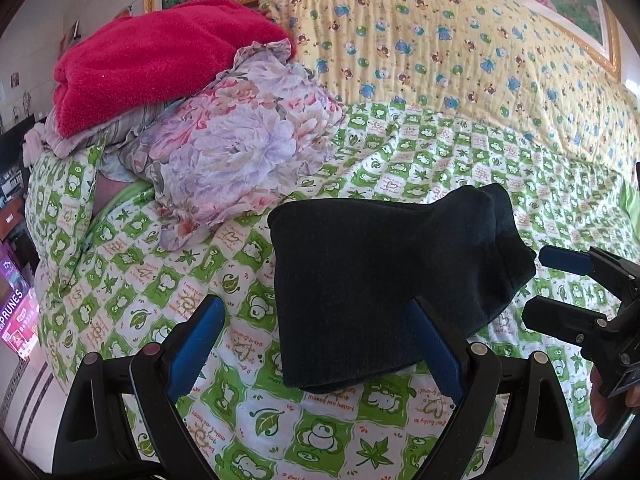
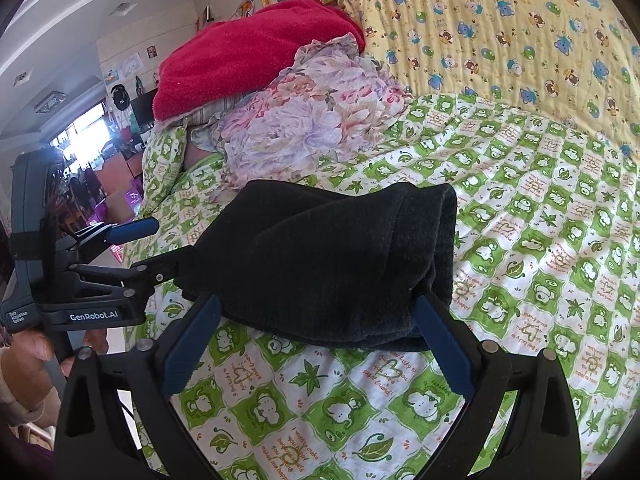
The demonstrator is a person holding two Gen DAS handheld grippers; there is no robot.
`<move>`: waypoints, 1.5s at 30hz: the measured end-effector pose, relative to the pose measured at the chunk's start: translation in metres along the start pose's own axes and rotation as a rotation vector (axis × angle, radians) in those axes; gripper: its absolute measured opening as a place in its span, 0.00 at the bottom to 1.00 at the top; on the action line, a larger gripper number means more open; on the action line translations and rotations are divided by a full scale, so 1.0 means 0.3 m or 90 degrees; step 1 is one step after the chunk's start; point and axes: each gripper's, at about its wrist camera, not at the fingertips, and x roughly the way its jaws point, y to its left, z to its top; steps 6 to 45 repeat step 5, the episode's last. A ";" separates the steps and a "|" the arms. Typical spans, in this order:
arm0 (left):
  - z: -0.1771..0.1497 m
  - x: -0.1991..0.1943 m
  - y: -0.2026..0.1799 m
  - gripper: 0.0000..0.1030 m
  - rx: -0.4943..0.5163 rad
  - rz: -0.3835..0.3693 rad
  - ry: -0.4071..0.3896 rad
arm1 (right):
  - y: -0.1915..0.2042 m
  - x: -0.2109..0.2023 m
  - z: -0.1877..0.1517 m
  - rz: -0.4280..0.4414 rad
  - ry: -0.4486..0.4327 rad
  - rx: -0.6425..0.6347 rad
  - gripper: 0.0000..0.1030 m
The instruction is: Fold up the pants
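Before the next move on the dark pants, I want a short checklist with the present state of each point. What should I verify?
1. Pants folded into a compact bundle on the green quilt: ok.
2. Left gripper open, holding nothing: ok.
3. Right gripper open, holding nothing: ok.
4. Fold edges aligned: not ok; the far end bulges unevenly.
5. Bundle apart from the floral cloth: cannot tell; their edges lie very close.
6. Grippers apart from each other: ok.
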 end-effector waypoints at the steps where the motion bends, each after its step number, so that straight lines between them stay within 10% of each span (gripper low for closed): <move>1: 0.000 0.002 -0.001 0.90 0.000 0.000 0.001 | 0.001 0.000 0.001 0.000 0.000 -0.001 0.95; 45: 0.003 0.011 -0.007 0.90 0.002 -0.002 0.006 | 0.005 0.003 0.005 -0.002 0.002 -0.004 0.95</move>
